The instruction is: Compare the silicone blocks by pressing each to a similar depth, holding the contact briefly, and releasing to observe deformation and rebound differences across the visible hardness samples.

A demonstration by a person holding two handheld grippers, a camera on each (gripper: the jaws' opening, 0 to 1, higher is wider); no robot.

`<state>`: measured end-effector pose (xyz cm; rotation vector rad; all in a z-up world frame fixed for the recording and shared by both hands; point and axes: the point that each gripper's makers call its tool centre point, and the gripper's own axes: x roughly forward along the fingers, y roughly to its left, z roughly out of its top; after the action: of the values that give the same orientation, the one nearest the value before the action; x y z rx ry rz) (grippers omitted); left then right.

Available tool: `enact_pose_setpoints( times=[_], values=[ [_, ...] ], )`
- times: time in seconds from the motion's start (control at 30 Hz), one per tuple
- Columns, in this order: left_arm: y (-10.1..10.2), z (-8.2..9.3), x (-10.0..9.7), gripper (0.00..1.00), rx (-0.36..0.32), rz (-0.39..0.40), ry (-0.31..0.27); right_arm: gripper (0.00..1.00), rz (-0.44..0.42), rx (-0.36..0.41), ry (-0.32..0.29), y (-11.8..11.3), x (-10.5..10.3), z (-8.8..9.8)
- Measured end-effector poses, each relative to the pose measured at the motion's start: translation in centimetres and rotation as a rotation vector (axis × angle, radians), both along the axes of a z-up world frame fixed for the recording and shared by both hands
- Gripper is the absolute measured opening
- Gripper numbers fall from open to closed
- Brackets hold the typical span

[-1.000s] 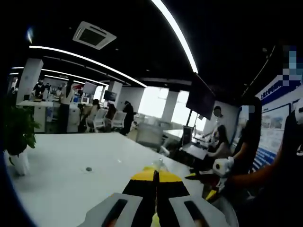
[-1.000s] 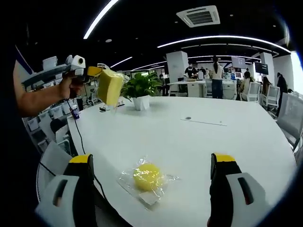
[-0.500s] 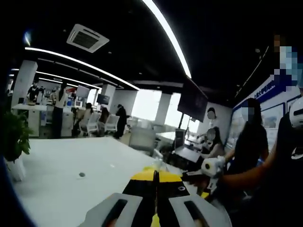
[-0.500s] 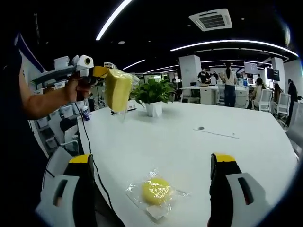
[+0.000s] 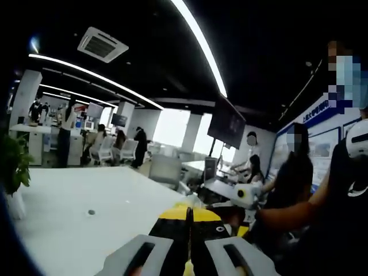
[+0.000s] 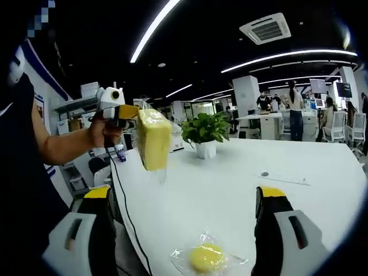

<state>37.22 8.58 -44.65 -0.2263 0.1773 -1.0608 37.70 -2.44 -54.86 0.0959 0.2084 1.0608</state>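
Left gripper point(image 6: 127, 111), seen upper left in the right gripper view, is clamped on a bagged yellow block point(image 6: 153, 138) held above the table point(image 6: 230, 184) — likely lifted for comparison. Right gripper point(image 6: 187, 230) fingers are spread wide, framing a round yellow sample point(image 6: 206, 257) on the table, bottom centre — probably next to be pressed.

You were in a big open office: dark ceiling with long light strips point(image 5: 198, 43) and an air vent point(image 6: 266, 29), a white counter point(image 6: 230, 172), a potted plant point(image 6: 205, 133), bright windows point(image 5: 169, 126) behind distant desks.
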Motion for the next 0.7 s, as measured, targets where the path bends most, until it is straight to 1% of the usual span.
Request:
enact_pose_setpoints(
  times=[0.03,0.07,0.13,0.23,0.43,0.7],
  values=[
    [0.0,0.1,-0.1,0.00,-0.003,-0.002,-0.002,0.92,0.008,0.004,0.001,0.2,-0.1,0.2],
    [-0.1,0.3,-0.2,0.00,-0.008,-0.003,-0.005,0.86,0.027,0.011,0.003,0.4,-0.3,0.4],
    [-0.1,0.6,-0.4,0.00,-0.020,-0.008,-0.006,0.81,0.054,0.026,0.012,1.0,-0.6,0.7],
    [-0.3,0.8,-0.6,0.00,-0.025,-0.014,-0.008,0.83,0.064,0.024,0.002,1.7,-0.6,1.0],
    [-0.7,1.2,-1.2,0.00,-0.043,-0.038,-0.008,0.83,0.105,0.044,-0.002,3.2,-0.9,1.6],
    [-1.6,1.4,-1.9,0.00,-0.066,-0.067,0.004,0.80,0.153,0.073,-0.029,4.8,-1.4,3.0]
  ],
)
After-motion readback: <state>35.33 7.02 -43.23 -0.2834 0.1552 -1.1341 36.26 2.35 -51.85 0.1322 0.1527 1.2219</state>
